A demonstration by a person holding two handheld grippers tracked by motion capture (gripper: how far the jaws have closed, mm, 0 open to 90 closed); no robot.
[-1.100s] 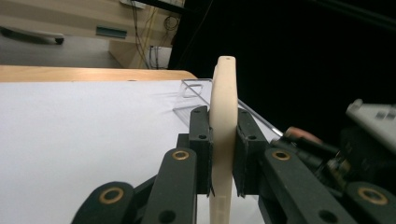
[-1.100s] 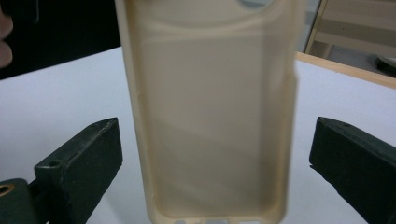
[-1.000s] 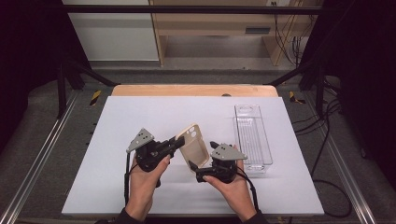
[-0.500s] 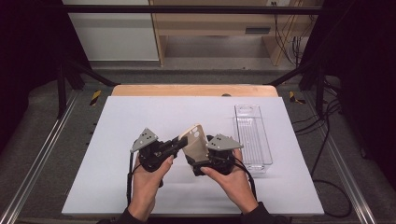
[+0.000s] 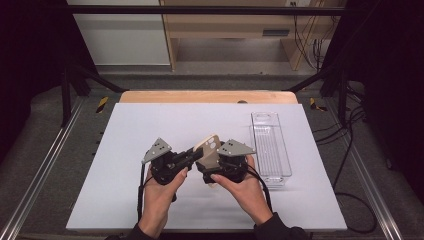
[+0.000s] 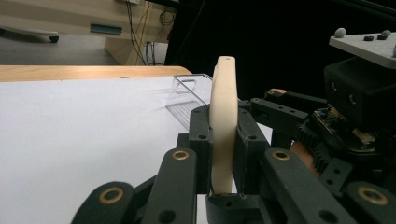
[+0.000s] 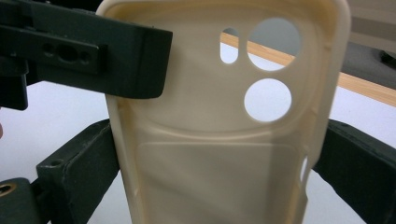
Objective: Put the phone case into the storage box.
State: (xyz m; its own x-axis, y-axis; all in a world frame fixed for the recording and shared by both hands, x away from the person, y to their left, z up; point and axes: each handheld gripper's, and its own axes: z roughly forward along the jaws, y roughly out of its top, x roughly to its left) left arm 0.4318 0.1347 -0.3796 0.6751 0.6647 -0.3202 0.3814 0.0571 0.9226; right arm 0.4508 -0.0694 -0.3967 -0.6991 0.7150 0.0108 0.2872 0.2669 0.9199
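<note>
Your right gripper (image 5: 212, 175) has closed in on the phone case (image 5: 210, 151) since the earlier frame; its jaws flank the side edges, apparently gripping. Your left gripper (image 5: 197, 154) clamps its faces. One cream case, three camera cut-outs, above the table (image 5: 125, 130). Beyond: one clear tray (image 5: 272, 145).

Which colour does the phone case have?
The phone case is cream, a pale beige; the right gripper view shows it best.
</note>
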